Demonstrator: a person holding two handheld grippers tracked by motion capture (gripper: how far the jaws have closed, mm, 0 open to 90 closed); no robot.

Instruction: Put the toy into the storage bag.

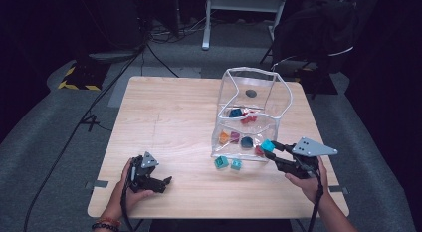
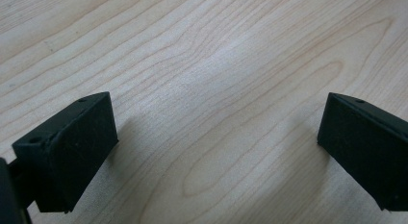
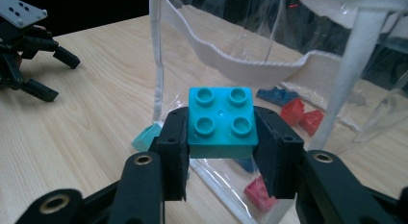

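Observation:
My right gripper [image 1: 272, 150] is shut on a teal four-stud brick [image 1: 267, 145], held just off the table at the near right corner of a clear plastic bag [image 1: 278, 110]. In the right gripper view the teal brick [image 3: 221, 111] sits stud side up between the jaws of the right gripper [image 3: 222, 132], in front of the bag's white-trimmed wall [image 3: 250, 56]. Inside the bag lie several bricks: red [image 1: 248, 118], blue [image 1: 235, 112], orange [image 1: 224, 137], purple. My left gripper [image 1: 166, 183] rests open near the table's front left, over bare wood [image 2: 216, 89].
Two more teal bricks [image 1: 221, 162] [image 1: 236, 165] lie on the table just in front of the bag; one of them [image 3: 146, 137] shows beside the right jaw. The wooden table [image 1: 169, 117] has free room at its left and middle. Cables and a chair stand on the floor beyond.

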